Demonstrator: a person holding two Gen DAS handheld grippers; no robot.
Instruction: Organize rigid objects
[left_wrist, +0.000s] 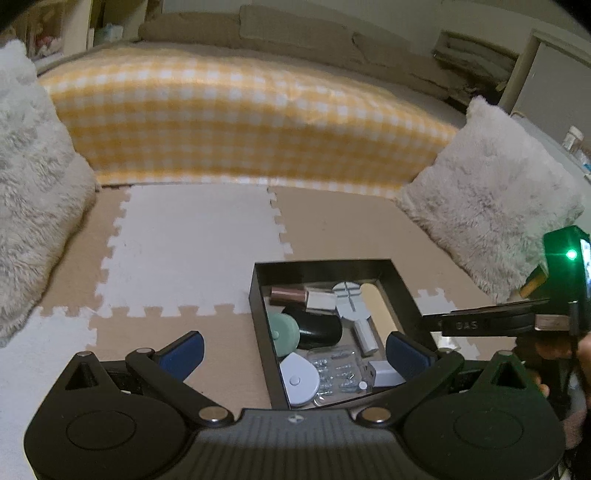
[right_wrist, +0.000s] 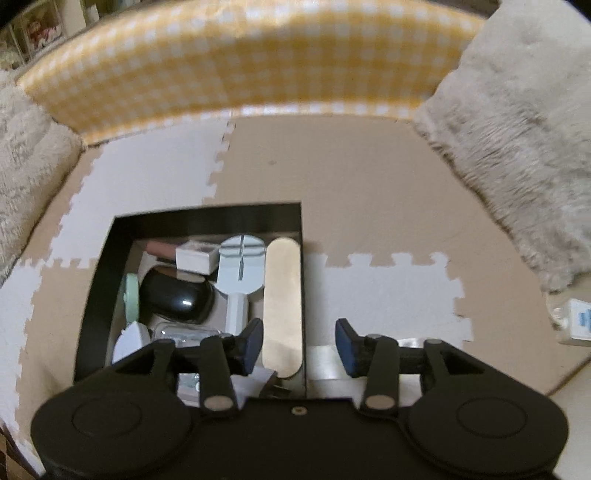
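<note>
A black open box (left_wrist: 325, 267) sits on the foam mat and holds several items. Among them are a tan oblong piece (right_wrist: 282, 295) along the right wall, a pale blue paddle-shaped tool (right_wrist: 240, 266) and a black oval object (right_wrist: 177, 299). It also holds a small white box (right_wrist: 195, 256), a mint green disc (left_wrist: 282, 328) and a white teardrop case (left_wrist: 299, 380). My right gripper (right_wrist: 299, 347) hangs open above the tan piece's near end and the box's right wall, pads not pressing. My left gripper (left_wrist: 295, 352) stands wide open over the box's near left part, holding nothing.
Beige and white puzzle mat tiles (left_wrist: 184, 240) cover the floor. Furry cushions stand left (left_wrist: 33, 192) and right (left_wrist: 491, 206), with a yellow checked blanket (left_wrist: 240, 125) on the sofa behind. The other gripper's housing (left_wrist: 561, 266) shows a green light. A white item (right_wrist: 576, 321) lies far right.
</note>
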